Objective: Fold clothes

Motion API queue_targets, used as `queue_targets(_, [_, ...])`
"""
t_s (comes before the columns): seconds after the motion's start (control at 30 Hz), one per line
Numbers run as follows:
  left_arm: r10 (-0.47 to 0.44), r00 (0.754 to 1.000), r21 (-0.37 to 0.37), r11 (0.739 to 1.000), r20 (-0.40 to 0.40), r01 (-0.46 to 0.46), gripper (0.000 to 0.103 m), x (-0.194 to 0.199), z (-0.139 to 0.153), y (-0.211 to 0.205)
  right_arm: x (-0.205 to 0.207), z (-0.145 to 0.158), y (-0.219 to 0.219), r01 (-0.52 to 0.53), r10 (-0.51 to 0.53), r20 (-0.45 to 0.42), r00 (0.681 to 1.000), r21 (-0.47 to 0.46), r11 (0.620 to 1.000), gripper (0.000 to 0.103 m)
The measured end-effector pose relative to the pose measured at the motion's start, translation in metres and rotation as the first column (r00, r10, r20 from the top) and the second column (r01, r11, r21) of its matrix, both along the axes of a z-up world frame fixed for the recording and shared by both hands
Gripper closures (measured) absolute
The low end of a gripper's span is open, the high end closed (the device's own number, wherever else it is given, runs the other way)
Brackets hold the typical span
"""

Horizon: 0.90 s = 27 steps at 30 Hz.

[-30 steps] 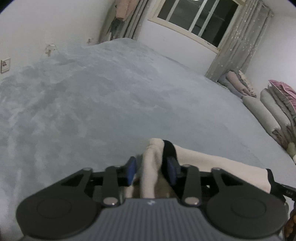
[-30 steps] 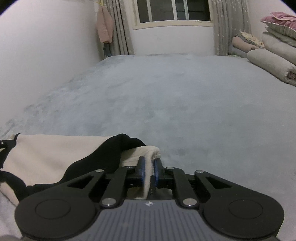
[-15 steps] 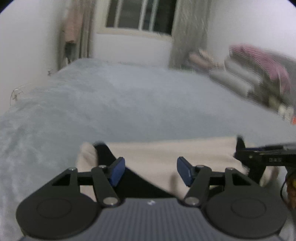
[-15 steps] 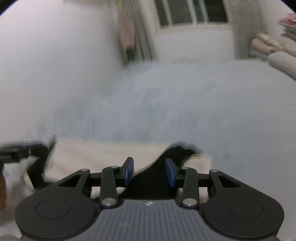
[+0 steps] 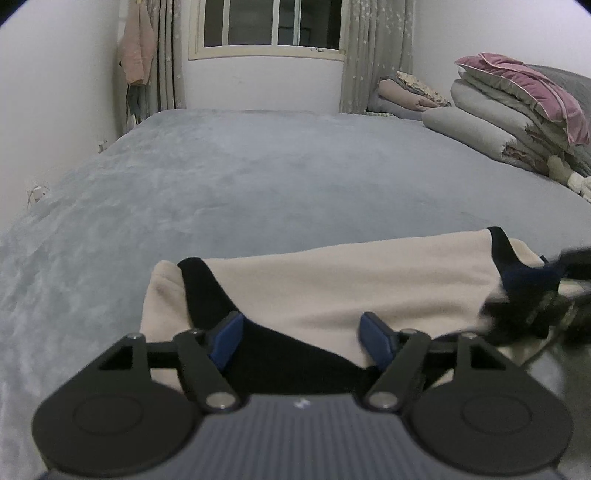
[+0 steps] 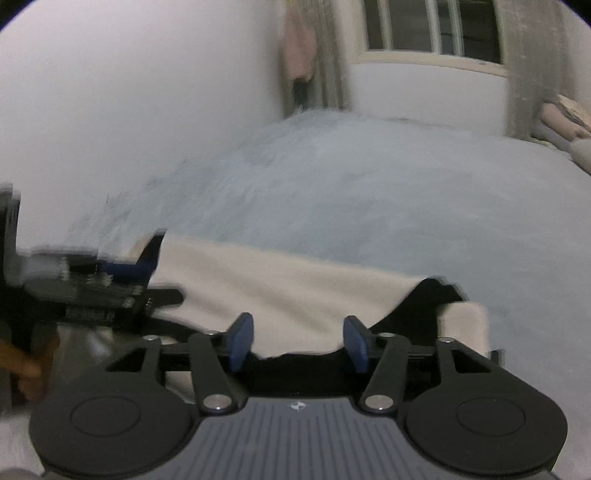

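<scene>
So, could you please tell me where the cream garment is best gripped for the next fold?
At its black-trimmed end corners, I'd judge: the cream garment lies flat as a wide band on the bed, so come from the near edge, one claw per corner.

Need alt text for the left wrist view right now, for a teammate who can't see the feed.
The left gripper, jaws opening and pressing on nothing, hovers over a cream garment with black trim lying folded on a grey-blue bed cover. The right gripper shows blurred at the garment's right end. Behind are a dark window, curtains and stacked bedding.
</scene>
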<state>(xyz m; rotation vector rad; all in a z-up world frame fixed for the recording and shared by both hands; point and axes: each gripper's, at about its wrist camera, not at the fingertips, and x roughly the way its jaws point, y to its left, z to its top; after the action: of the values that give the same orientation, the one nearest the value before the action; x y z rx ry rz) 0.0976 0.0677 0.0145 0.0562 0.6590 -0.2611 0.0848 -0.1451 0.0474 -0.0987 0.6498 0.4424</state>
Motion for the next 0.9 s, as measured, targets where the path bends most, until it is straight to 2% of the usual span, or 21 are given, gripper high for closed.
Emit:
queue_targets(0.1, [0.006,1.000,0.018,1.000,0.003,-0.006,0.032,-0.003,-0.002,-0.002,0.001,-0.012,0.015,-0.004,0.003,-0.012,1.000,-0.081,0.997,0.047])
queue_targets(0.2, [0.033,0.999,0.009,0.999,-0.001,-0.033,0.029,-0.006,0.002,-0.003,0.001,-0.005,0.014,0.011,-0.013,-0.021,1.000,-0.076,0.997,0.047])
queue_targets(0.27, [0.054,0.999,-0.001,0.999,-0.003,-0.054,0.025,-0.010,0.007,-0.004,-0.003,0.003,0.015,0.014,-0.013,0.009,1.000,-0.054,0.998,0.047])
queue_targets(0.37, [0.077,0.997,-0.014,0.997,0.008,-0.076,0.021,-0.023,0.016,-0.007,-0.012,0.015,0.021,-0.033,0.033,0.034,0.999,-0.002,0.999,0.046])
queue_targets(0.43, [0.077,0.996,0.016,0.997,0.038,-0.078,0.019,-0.032,0.019,-0.013,-0.018,0.012,0.032,-0.053,0.054,0.023,0.998,-0.039,0.998,0.041])
queue_targets(0.47, [0.069,0.997,0.035,0.997,0.042,-0.071,0.015,-0.035,0.017,-0.016,-0.020,0.008,0.039,-0.059,0.060,0.012,0.998,-0.065,0.996,0.039])
queue_targets(0.53, [0.070,0.998,0.050,0.996,0.003,-0.070,0.014,-0.032,0.007,-0.020,-0.021,0.001,0.047,-0.061,0.062,0.007,0.998,-0.105,0.993,0.032])
queue_targets(0.6, [0.083,0.996,0.039,0.996,-0.017,-0.082,0.010,-0.029,-0.003,-0.018,-0.021,-0.006,0.054,-0.057,0.059,0.009,0.998,-0.139,0.989,0.029])
queue_targets(0.9, [0.080,0.996,-0.007,0.997,-0.029,-0.080,0.003,-0.031,-0.008,-0.008,-0.024,-0.006,0.045,-0.062,0.066,0.019,0.998,-0.164,0.984,0.029])
